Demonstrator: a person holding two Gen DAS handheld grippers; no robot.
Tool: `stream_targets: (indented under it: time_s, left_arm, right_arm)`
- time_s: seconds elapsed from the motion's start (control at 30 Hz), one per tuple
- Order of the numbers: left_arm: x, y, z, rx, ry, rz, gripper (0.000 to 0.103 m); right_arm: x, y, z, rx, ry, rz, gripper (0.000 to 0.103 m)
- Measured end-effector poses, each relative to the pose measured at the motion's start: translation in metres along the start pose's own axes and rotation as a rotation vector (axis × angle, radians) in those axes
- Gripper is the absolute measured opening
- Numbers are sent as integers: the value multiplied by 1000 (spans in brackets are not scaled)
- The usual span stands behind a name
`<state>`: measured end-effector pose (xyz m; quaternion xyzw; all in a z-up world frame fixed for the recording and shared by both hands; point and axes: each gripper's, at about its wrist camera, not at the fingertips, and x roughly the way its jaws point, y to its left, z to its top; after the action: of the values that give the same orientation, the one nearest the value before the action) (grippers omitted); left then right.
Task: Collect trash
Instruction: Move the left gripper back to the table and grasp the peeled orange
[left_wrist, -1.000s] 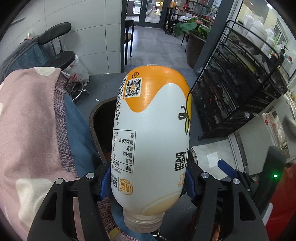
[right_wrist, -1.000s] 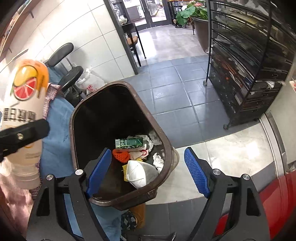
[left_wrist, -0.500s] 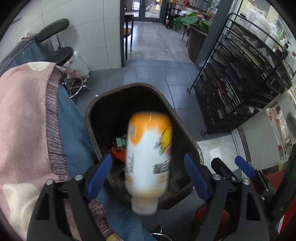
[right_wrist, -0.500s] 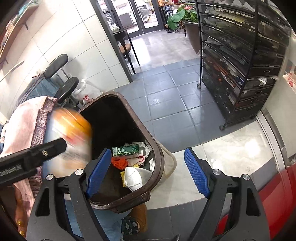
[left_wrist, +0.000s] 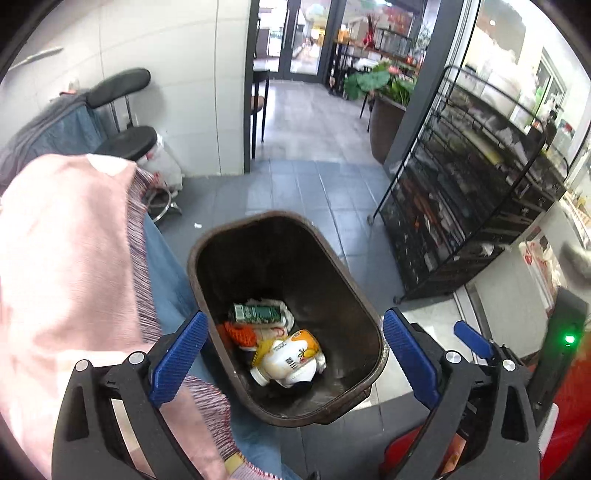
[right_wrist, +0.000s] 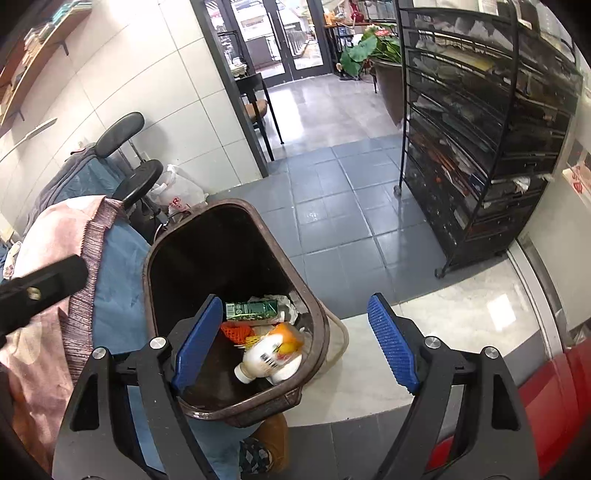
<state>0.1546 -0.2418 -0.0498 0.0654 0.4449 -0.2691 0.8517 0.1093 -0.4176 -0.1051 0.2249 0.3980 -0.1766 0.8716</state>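
Observation:
A brown trash bin (left_wrist: 371, 325) (right_wrist: 321, 325) stands on the floor below both grippers. Inside lies a white and orange bottle (left_wrist: 288, 356) (right_wrist: 271, 354) on its side, on top of a green carton (left_wrist: 256, 313) (right_wrist: 251, 309), an orange net (left_wrist: 240, 334) and crumpled paper. My left gripper (left_wrist: 291, 354) hovers above the bin, its jaws opening wide with nothing between the pads. My right gripper (right_wrist: 295, 349) is open and empty too, above the bin's near right rim. A blue fingertip of the right gripper (left_wrist: 472, 339) shows at right in the left wrist view.
A person's pink sweater (left_wrist: 62, 258) and blue trousers (right_wrist: 118, 266) press against the bin's left side. A black wire rack (right_wrist: 487, 122) stands at right, a black chair (left_wrist: 125, 110) at the tiled wall. A red surface (right_wrist: 546, 398) fills the lower right.
The left gripper's jaws spread and let go of the bottle, which dropped into the bin and lies there on the other trash. Both grippers rose a little.

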Motion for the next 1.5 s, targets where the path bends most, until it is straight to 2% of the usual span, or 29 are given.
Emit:
stream_targets:
  time_s: [0.3, 0.43, 0.63, 0.7, 0.9, 1.03, 1.1, 1.23, 1.37, 1.5]
  left_arm:
    - [-64, 12, -7, -11, -155, 32, 97]
    - [-90, 23, -17, -21, -215, 53, 97]
    - [-124, 54, -40, -82, -285, 137, 97]
    - [-133, 66, -50, -108, -299, 180, 97]
    - [-157, 110, -78, -158, -306, 388, 97]
    - [-178, 151, -96, -239, -315, 518, 97]
    - [-183, 170, -104, -283, -305, 569, 97]
    - [-187, 221, -119, -375, -236, 653, 97]
    - [-182, 263, -126, -413, -160, 686, 97]
    - [-160, 293, -120, -381, -61, 682, 97]
  right_arm:
    - [-35, 37, 7, -110, -117, 92, 80]
    - [-40, 56, 9, -133, -95, 185, 80]
    - [-48, 84, 6, -171, -83, 267, 81]
    - [-50, 95, 5, -185, -83, 292, 81]
    - [-60, 126, 3, -246, -80, 357, 86]
    - [-67, 155, 1, -304, -76, 408, 87]
    - [-70, 169, -1, -329, -63, 434, 88]
    - [-77, 195, -8, -377, -53, 482, 88]
    - [-84, 221, -12, -433, -46, 516, 89]
    - [-83, 254, -15, -494, -4, 542, 90]
